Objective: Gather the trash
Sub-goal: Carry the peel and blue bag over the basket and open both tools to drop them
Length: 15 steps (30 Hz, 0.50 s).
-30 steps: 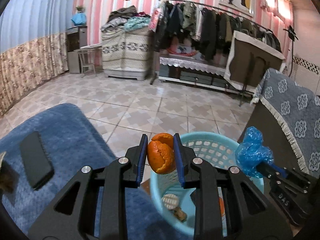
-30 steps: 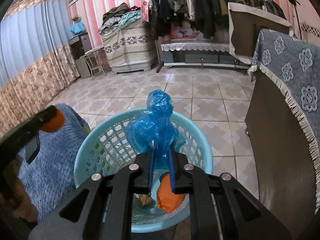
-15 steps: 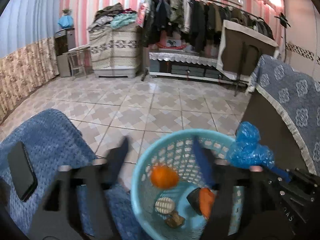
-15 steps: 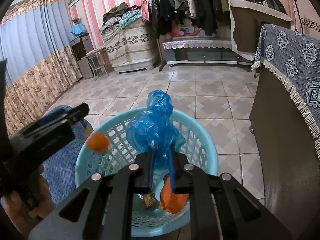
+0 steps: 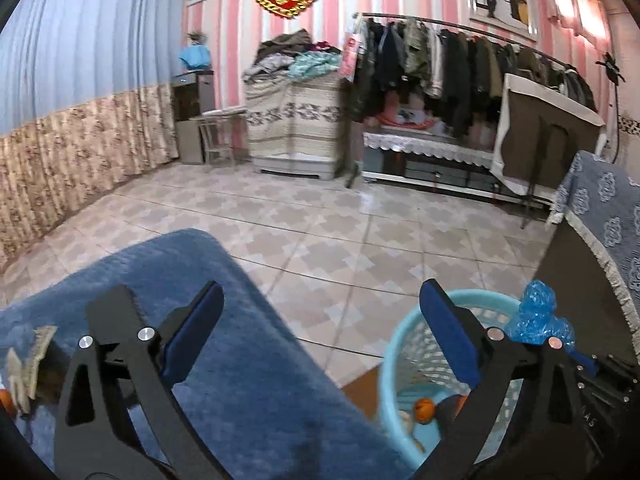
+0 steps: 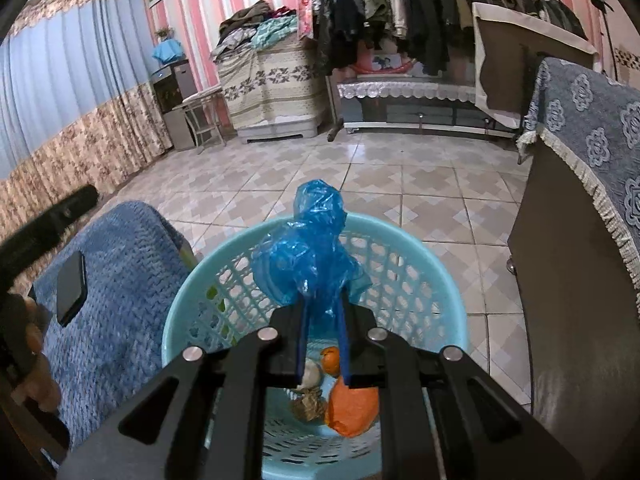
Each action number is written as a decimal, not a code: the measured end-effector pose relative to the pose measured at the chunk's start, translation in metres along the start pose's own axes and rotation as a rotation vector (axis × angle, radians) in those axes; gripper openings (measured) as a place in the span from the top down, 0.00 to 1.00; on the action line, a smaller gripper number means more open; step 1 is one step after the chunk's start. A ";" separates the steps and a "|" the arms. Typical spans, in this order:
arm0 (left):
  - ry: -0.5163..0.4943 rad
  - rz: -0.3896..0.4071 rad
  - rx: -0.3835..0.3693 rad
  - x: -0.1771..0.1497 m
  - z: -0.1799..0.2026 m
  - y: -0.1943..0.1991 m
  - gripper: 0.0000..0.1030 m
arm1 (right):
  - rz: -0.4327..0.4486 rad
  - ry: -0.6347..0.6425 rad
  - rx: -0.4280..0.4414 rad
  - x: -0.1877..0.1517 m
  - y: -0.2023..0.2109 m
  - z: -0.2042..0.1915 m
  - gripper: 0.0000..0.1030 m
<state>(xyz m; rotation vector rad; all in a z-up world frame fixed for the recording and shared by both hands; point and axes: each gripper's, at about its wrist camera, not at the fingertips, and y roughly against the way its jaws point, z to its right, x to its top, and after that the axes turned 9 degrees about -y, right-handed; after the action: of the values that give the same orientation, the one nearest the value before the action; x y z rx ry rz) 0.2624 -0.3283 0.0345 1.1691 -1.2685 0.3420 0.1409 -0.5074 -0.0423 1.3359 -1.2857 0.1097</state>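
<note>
A light blue plastic basket (image 6: pixel 448 292) stands on the floor beside a blue-covered seat; it also shows in the left wrist view (image 5: pixel 394 344). Inside lie the orange peel (image 6: pixel 331 360), a larger orange scrap (image 6: pixel 352 410) and a brown crumpled bit (image 6: pixel 308 406). My right gripper (image 6: pixel 322 316) is shut on a crumpled blue plastic bag (image 6: pixel 312 248) and holds it over the basket. My left gripper (image 5: pixel 320 320) is wide open and empty, over the edge of the blue cover (image 5: pixel 248 380), left of the basket. The peel shows in the left view (image 5: pixel 424 410) too.
A black phone (image 6: pixel 71 288) lies on the blue cover. Paper scraps (image 5: pixel 28 360) sit at the cover's left end. A dark cabinet (image 6: pixel 568 300) with a grey-blue floral cloth stands right of the basket. Tiled floor (image 5: pixel 320 236) stretches ahead to a clothes rack.
My left gripper opened and dropped the orange peel into the basket, then swung left over the blue cover. The right gripper still holds the blue bag over the basket.
</note>
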 end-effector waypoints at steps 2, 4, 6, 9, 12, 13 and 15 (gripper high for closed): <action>0.004 0.003 0.029 0.000 -0.010 0.005 0.07 | -0.002 0.016 0.007 -0.001 -0.001 -0.009 0.87; 0.015 0.001 0.043 -0.001 -0.020 0.008 0.06 | -0.002 0.032 0.011 -0.002 -0.003 -0.017 0.87; 0.011 0.001 0.056 -0.002 -0.027 0.013 0.06 | 0.002 0.047 0.003 -0.001 -0.003 -0.025 0.86; -0.007 0.002 0.088 -0.004 -0.032 0.022 0.05 | -0.003 0.059 -0.018 -0.003 -0.004 -0.031 0.79; -0.007 0.005 0.105 -0.009 -0.043 0.036 0.05 | 0.017 0.050 -0.034 -0.003 0.000 -0.033 0.40; -0.007 0.006 0.110 -0.011 -0.046 0.040 0.05 | 0.028 0.047 -0.036 -0.003 0.002 -0.034 0.37; -0.002 0.008 0.126 -0.015 -0.054 0.051 0.05 | 0.041 0.043 -0.031 -0.002 0.007 -0.036 0.32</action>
<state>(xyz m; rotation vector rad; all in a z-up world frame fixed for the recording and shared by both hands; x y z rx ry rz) 0.2484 -0.2563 0.0537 1.2711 -1.2684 0.4319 0.1573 -0.4768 -0.0287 1.2750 -1.2745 0.1458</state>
